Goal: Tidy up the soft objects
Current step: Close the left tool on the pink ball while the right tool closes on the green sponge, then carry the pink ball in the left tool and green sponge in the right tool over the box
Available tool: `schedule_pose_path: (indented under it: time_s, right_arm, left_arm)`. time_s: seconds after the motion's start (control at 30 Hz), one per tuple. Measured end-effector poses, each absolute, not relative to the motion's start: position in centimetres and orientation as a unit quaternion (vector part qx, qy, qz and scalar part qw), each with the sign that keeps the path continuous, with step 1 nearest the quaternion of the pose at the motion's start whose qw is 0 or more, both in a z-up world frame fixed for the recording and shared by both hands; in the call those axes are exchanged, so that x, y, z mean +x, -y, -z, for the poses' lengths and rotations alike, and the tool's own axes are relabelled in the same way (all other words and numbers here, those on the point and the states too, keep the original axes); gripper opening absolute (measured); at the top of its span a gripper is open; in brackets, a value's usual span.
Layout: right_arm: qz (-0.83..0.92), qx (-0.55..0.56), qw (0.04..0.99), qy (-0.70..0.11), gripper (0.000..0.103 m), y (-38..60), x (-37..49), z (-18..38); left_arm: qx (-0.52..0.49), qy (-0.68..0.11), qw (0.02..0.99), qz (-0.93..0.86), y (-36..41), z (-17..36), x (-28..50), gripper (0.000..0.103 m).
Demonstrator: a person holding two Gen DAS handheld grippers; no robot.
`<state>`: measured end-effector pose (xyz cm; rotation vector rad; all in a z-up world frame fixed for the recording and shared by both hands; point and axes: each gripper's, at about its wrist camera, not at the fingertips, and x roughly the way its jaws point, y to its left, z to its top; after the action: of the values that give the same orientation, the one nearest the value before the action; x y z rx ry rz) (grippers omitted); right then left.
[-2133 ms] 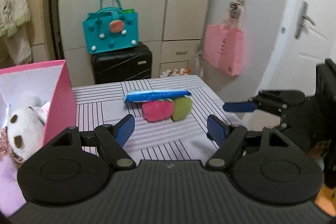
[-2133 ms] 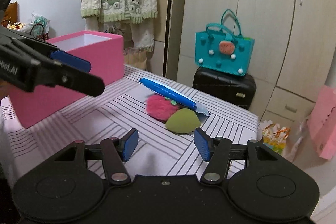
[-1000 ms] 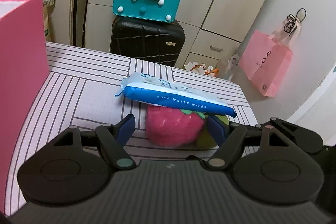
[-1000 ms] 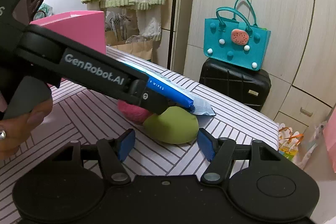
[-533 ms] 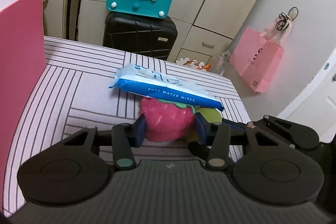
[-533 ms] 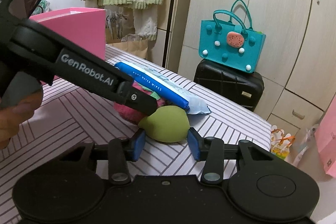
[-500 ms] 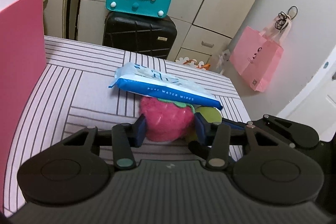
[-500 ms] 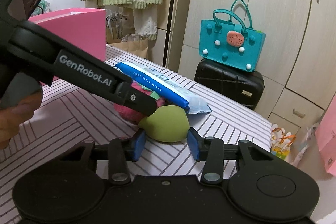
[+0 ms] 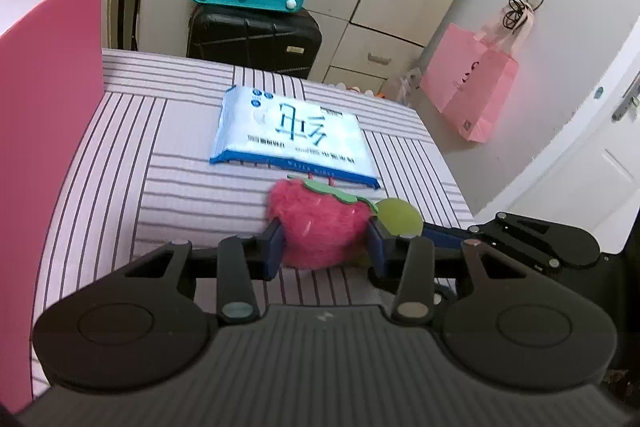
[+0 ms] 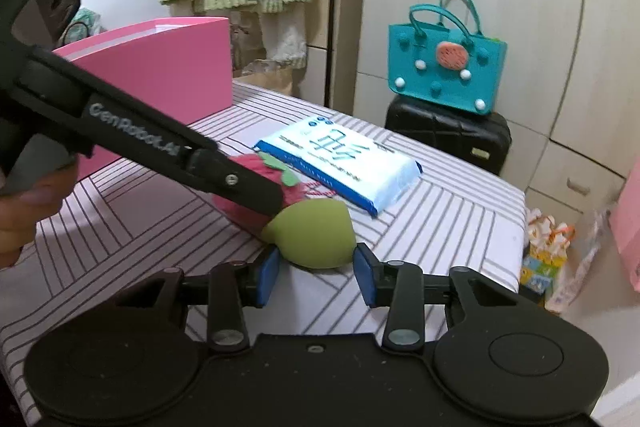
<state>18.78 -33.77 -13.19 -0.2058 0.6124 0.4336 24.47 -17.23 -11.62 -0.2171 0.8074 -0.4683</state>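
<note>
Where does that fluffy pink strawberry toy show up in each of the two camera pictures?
Left wrist view: the pink strawberry toy sits low in the middle, between the left gripper's closing blue pads.
Right wrist view: the toy is left of centre, half hidden behind the left gripper's black arm.
Shared landmark: the wipes pack just beyond it.

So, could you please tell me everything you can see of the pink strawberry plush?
The pink strawberry plush is a fuzzy, rounded soft toy with flat green felt leaves on top. It sits between the blue pads of the left tool, whose jaws are closing and pressing its sides. Beneath it is the striped table cover. The green sponge touches its right side, and the wet wipes pack lies flat just behind it.
</note>
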Motion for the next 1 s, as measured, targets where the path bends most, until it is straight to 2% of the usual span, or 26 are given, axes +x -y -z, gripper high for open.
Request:
schedule_pose_path:
  time_s: [0.13,0.27,0.37,0.43,0.7,0.8,0.83,1.0]
  right_arm:
    - [-0.203,-0.091,0.925,-0.309,0.034,34.4,18.2,13.3]
    - [-0.209,-0.08,0.922,-0.315,0.034,35.1,17.7,13.3]
    - [-0.207,-0.097,0.924,-0.307,0.045,34.8,17.3,13.4]
    - [-0.21,-0.108,0.924,-0.301,0.057,34.6,17.2,13.4]
    - [-0.225,-0.12,0.923,-0.289,0.066,33.4,18.0,13.3]
    - [-0.224,-0.113,0.928,-0.277,0.064,33.3,18.2,13.4]
    - [-0.221,-0.113,0.929,-0.276,0.052,33.3,18.2,13.5]
    - [-0.189,-0.11,0.94,-0.264,0.05,33.1,16.9,13.0]
  left_arm:
    - [-0.092,-0.39,0.889,0.222,17.3,11.8,23.9,0.041]
    - [-0.079,-0.389,0.89,0.223,17.3,11.7,23.5,0.041]
    - [-0.07,-0.39,0.891,0.221,17.1,11.6,23.2,0.041]
    - [-0.057,-0.388,0.894,0.217,17.2,11.5,23.1,0.041]
    - [-0.06,-0.39,0.894,0.214,16.9,11.9,23.2,0.041]
    - [-0.055,-0.393,0.891,0.219,16.9,12.1,23.2,0.041]
    - [-0.052,-0.393,0.892,0.218,16.9,12.1,23.1,0.04]
    - [-0.038,-0.389,0.893,0.222,17.0,11.5,22.5,0.036]
